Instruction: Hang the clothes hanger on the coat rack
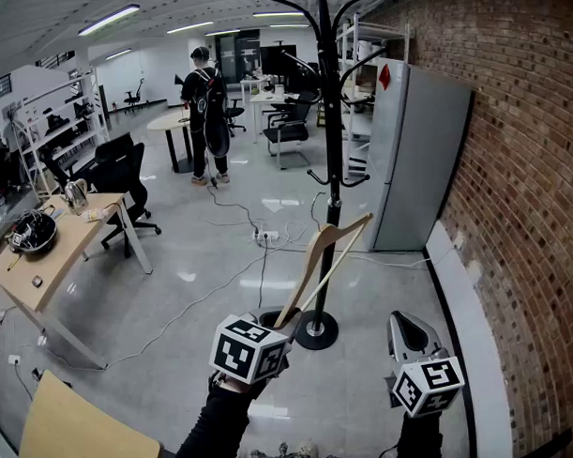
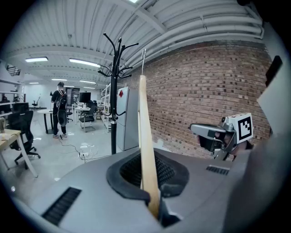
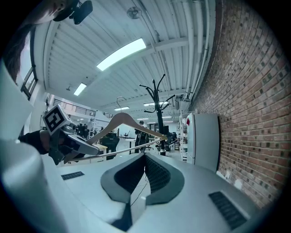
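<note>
The black coat rack (image 1: pixel 332 128) stands ahead beside the brick wall, well apart. The left claw (image 1: pixel 279 323) clamps one end of the wooden hanger (image 1: pixel 327 250), leaving its hook free, I'd guess for hanging. The right claw (image 1: pixel 408 330) is narrow and empty.

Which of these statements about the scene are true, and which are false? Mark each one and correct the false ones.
1. The left gripper's jaws are shut on the wooden hanger. True.
2. The hanger already hangs on the coat rack. False: the left gripper holds it, and it is on none of the rack's hooks.
3. The right gripper holds a second hanger. False: nothing is between its jaws.
4. A grey cabinet stands against the brick wall. True.
</note>
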`<state>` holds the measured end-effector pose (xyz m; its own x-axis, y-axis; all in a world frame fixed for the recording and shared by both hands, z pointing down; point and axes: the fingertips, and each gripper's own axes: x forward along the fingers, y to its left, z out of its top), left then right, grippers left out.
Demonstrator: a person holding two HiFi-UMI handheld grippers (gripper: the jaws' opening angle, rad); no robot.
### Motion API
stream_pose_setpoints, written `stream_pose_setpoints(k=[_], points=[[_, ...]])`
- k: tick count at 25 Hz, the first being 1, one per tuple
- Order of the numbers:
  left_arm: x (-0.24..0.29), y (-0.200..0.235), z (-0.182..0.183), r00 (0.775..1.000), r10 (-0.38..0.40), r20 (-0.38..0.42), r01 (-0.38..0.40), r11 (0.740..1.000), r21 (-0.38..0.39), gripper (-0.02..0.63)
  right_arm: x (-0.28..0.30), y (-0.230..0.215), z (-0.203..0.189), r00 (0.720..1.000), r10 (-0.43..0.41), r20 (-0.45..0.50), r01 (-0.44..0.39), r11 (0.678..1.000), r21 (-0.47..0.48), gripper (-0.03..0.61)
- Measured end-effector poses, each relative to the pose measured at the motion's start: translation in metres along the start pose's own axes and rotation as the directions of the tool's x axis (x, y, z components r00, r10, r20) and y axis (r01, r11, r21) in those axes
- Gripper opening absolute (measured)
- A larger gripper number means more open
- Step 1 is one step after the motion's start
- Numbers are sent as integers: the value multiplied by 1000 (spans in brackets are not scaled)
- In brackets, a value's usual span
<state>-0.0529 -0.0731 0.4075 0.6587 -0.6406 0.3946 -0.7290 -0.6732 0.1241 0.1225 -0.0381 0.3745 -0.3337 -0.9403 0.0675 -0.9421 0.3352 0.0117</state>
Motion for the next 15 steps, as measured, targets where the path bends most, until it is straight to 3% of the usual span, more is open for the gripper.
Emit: stream_pose_setpoints(k=[15], points=[[53,18,47,1000,15,-13,-15,1000,23,3,30,-55,-14,999,11,-38,-10,999,31,9]])
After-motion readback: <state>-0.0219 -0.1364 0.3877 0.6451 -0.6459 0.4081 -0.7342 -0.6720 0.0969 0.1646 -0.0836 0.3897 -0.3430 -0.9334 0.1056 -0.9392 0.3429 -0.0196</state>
